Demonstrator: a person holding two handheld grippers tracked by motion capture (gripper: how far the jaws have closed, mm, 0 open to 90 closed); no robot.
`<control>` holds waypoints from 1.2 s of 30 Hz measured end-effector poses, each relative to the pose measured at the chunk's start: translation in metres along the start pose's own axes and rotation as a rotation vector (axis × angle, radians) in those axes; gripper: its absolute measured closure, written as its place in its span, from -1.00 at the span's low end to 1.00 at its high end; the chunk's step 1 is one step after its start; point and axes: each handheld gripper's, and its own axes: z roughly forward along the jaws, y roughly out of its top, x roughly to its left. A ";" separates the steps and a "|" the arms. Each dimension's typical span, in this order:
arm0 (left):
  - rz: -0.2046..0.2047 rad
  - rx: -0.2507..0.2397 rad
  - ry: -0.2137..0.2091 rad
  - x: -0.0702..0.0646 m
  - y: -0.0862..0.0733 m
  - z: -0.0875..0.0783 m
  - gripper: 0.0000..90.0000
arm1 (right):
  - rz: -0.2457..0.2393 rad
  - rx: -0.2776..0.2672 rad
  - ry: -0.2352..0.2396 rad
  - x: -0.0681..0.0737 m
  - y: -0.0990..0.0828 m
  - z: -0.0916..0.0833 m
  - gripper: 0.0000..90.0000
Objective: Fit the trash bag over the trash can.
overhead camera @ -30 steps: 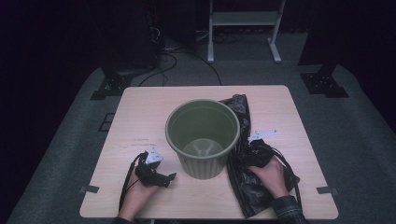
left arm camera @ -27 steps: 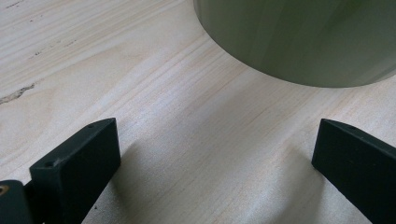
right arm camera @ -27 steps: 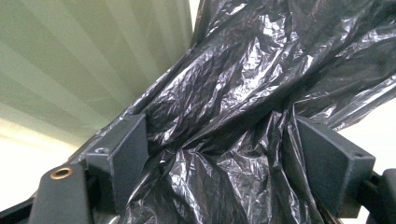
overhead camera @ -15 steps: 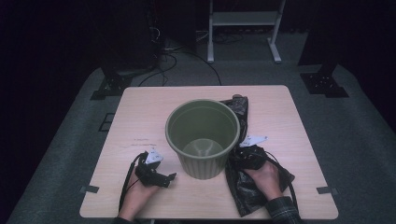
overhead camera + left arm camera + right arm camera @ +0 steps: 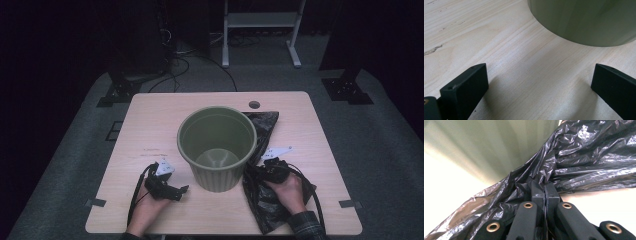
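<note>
An olive-green ribbed bin (image 5: 217, 145) stands upright in the middle of the wooden table (image 5: 300, 115). A crumpled black plastic bag (image 5: 271, 212) lies flat to its right, running from the front edge to behind the bin. My right gripper (image 5: 256, 171) points at the bin's base; its jaws have just been closing and now pinch a bunched fold of the bag (image 5: 584, 162), as the right gripper (image 5: 545, 188) view shows. My left gripper (image 5: 179, 192) rests on the table left of the bin, open, with bare wood between its jaws (image 5: 539, 80) and the bin wall (image 5: 584, 20) ahead.
A round cable hole (image 5: 254, 105) sits near the table's far edge. Beyond the table, on grey carpet, are a white metal stand (image 5: 260, 30), cables and dark equipment bases (image 5: 347, 87).
The right gripper has shifted slightly toward the bin and shut on the bag, gathering the plastic into a bunch. The left hand has stayed put.
</note>
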 end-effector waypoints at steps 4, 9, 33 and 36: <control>0.000 0.000 0.000 0.000 0.000 0.000 -1.00 | -0.011 -0.012 0.038 0.002 0.000 -0.011 0.99; 0.000 0.000 0.000 0.000 0.000 0.000 -1.00 | -0.047 -0.032 0.086 0.009 0.007 -0.027 0.99; 0.000 0.001 0.000 0.000 0.000 0.000 -1.00 | -0.226 -0.236 0.279 0.035 0.057 -0.118 0.98; 0.000 0.000 0.000 0.000 0.000 0.000 -1.00 | -0.248 -0.283 0.320 0.038 0.066 -0.132 0.98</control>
